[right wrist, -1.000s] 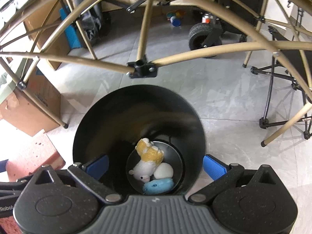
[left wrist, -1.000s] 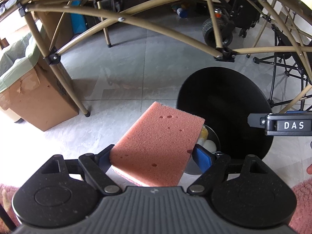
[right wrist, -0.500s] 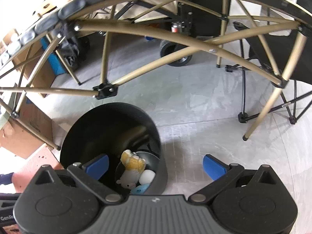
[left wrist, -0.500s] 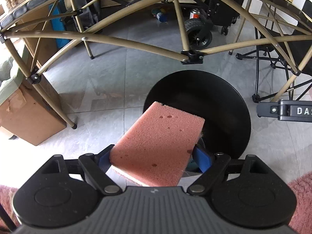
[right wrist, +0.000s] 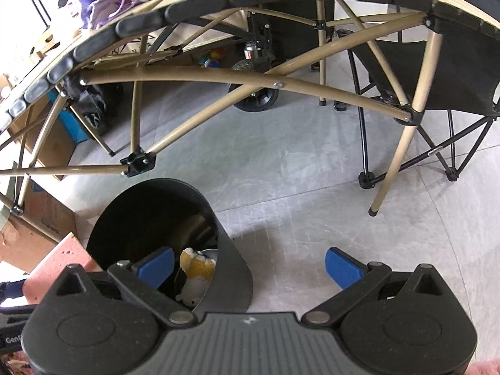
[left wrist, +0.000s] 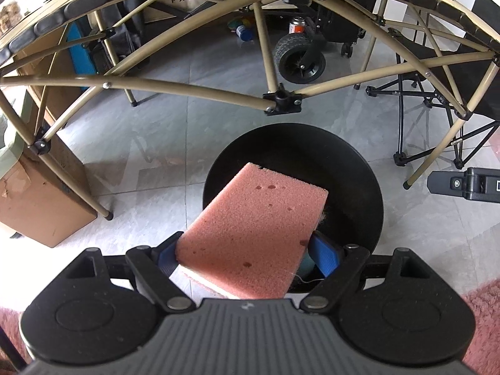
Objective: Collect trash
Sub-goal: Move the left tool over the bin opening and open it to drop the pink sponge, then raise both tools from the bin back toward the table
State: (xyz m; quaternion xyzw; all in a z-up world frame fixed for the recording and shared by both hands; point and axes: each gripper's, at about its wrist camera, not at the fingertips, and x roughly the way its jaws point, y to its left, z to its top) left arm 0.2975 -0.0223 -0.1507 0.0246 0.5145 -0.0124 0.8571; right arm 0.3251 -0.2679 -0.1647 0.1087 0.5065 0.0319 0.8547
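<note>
My left gripper [left wrist: 247, 251] is shut on a pink sponge [left wrist: 253, 228] with a pale underside, its blue pads pressing both long sides. The sponge hangs over the near rim of a round black trash bin [left wrist: 350, 168] on the grey tiled floor. In the right wrist view the same bin [right wrist: 150, 215] stands at lower left, with a yellow-and-white plush toy [right wrist: 197, 268] lying in its bottom. My right gripper [right wrist: 248, 265] is open and empty, straddling the bin's right wall. The sponge's corner [right wrist: 59, 259] shows at that view's left edge.
A tan folding table frame [left wrist: 187, 87] arches over the bin. A cardboard box [left wrist: 34, 200] stands left, a black folding chair [right wrist: 437, 72] right, a wheeled cart [left wrist: 300, 56] behind. Pink rug [left wrist: 484, 306] lies at the near edge.
Both grippers have shifted right and risen a little. The bin has slid left in the right wrist view, now only partly between its fingers. The sponge stays gripped.
</note>
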